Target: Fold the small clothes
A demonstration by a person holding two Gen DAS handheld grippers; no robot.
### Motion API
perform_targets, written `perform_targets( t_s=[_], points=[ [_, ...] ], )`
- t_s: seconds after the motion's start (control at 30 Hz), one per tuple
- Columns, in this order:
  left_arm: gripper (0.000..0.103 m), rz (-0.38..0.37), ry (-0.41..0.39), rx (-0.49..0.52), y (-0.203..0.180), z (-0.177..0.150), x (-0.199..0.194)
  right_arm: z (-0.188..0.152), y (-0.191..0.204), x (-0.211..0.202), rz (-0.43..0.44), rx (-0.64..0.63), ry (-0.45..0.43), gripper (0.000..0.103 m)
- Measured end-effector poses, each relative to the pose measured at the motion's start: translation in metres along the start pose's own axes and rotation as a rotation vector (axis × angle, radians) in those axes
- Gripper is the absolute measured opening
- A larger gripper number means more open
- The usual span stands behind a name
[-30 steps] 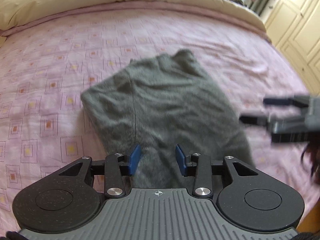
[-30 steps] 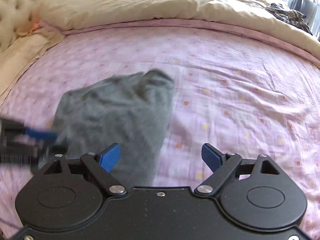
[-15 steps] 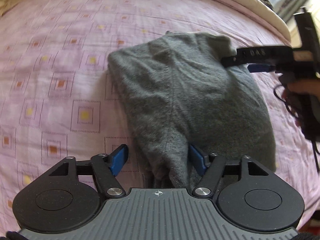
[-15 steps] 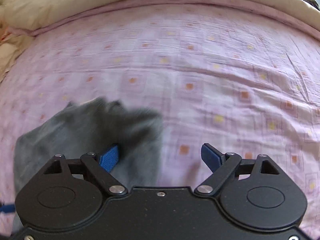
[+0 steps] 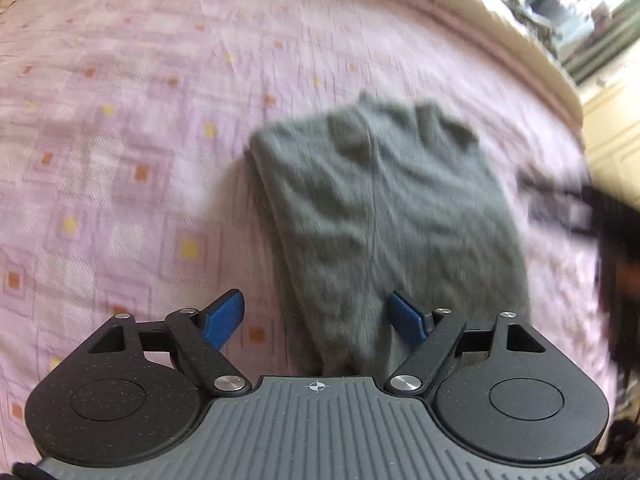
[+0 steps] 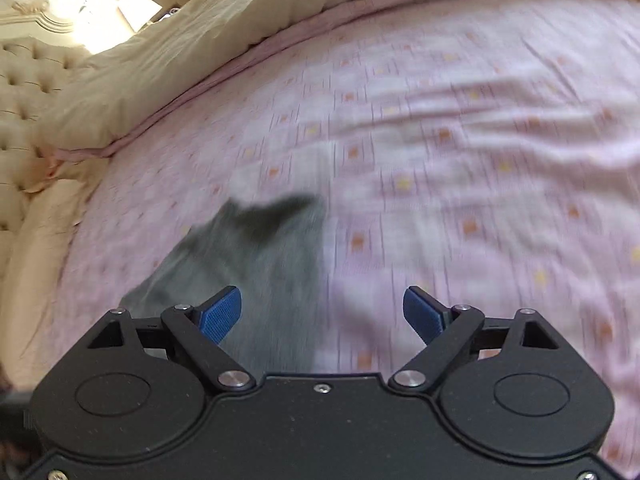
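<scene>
— What is the setting?
— A bed (image 5: 132,128) with a pink sheet printed in small orange and yellow squares; a cream duvet (image 6: 168,60) is bunched along the far side, with a tufted headboard (image 6: 24,80) at the left in the right wrist view.

— And the garment?
— One grey garment (image 5: 384,216), folded into a long strip, lies flat on the sheet. Its near end runs under the left claw (image 5: 318,316), whose blue fingers stand spread, nothing pinched between them.

— What differs from half a second ago?
— The left claw's fingers were closer in around the cloth's near end; now they are wider and sit higher off it. The right claw was reaching over the garment's far corner; now it is off to the side, only a dark smear at the right edge of the left wrist view.

— And the right claw (image 6: 322,312) itself?
— Fingers wide apart, holding nothing; the garment's edge lies below its left finger.

— Anything hard to make out?
— Both views are motion-blurred, so the cloth's folds and layers cannot be counted. The garment's near end is cut off by each claw's body.
</scene>
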State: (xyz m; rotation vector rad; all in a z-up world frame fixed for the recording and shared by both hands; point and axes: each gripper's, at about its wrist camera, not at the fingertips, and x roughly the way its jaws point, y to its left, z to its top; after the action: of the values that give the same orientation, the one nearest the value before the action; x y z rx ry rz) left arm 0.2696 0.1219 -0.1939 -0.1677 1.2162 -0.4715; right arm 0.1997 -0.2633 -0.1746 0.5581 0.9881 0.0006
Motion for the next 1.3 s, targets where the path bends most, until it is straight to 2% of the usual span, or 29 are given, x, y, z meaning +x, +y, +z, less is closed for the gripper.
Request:
perform_targets(
  t_s=[0.17, 0.33, 0.5, 0.53, 0.57, 0.6, 0.63, 0.73, 0.8, 0.87, 0.9, 1.0, 1.03, 1.13, 1.3],
  points=[
    [0.078, -0.024, -0.051, -0.094, 0.022, 0.03, -0.002, -0.054, -0.009, -0.023, 0.077, 0.076, 0.041, 0.09],
    [0.078, -0.064, 0.017, -0.106, 0.034, 0.054, 0.027, -0.085, -0.011, -0.026, 0.154, 0.146, 0.068, 0.091],
    [0.08, -0.124, 0.034, -0.052, 0.026, 0.07, 0.044, -0.088, -0.005, -0.004, 0.212, 0.177, 0.09, 0.092],
    [0.083, -0.131, 0.043, -0.044, 0.022, 0.073, 0.047, -0.087, -0.004, 0.003, 0.226, 0.186, 0.101, 0.094],
    [0.093, -0.14, 0.052, -0.038, 0.019, 0.077, 0.05, -0.085, -0.001, 0.01, 0.244, 0.187, 0.106, 0.097],
    [0.096, -0.159, 0.06, -0.031, 0.016, 0.078, 0.053, -0.083, 0.002, 0.015, 0.26, 0.181, 0.104, 0.099],
    [0.097, -0.169, 0.06, -0.018, 0.014, 0.079, 0.055, -0.082, 0.005, 0.018, 0.273, 0.178, 0.102, 0.103],
    [0.097, -0.187, 0.045, 0.005, 0.012, 0.08, 0.058, -0.077, 0.01, 0.025, 0.295, 0.193, 0.1, 0.103],
    [0.088, -0.225, 0.03, -0.028, 0.014, 0.079, 0.057, -0.077, 0.009, 0.025, 0.307, 0.208, 0.101, 0.103],
    [0.034, -0.275, 0.068, -0.058, 0.016, 0.079, 0.063, -0.08, 0.01, 0.023, 0.31, 0.21, 0.103, 0.103],
    [0.032, -0.265, 0.093, -0.068, 0.015, 0.079, 0.067, -0.081, 0.011, 0.023, 0.308, 0.21, 0.108, 0.103],
    [0.029, -0.248, 0.073, -0.005, 0.009, 0.076, 0.066, -0.085, 0.015, 0.022, 0.304, 0.203, 0.129, 0.103],
    [0.027, -0.243, 0.071, 0.004, 0.009, 0.076, 0.066, -0.086, 0.016, 0.021, 0.294, 0.2, 0.132, 0.099],
    [0.023, -0.233, 0.069, -0.008, 0.01, 0.078, 0.065, -0.088, 0.018, 0.02, 0.226, 0.214, 0.156, 0.048],
    [0.021, -0.188, 0.047, 0.053, -0.004, 0.076, 0.057, -0.087, 0.028, 0.008, 0.203, 0.194, 0.133, 0.043]
  ],
)
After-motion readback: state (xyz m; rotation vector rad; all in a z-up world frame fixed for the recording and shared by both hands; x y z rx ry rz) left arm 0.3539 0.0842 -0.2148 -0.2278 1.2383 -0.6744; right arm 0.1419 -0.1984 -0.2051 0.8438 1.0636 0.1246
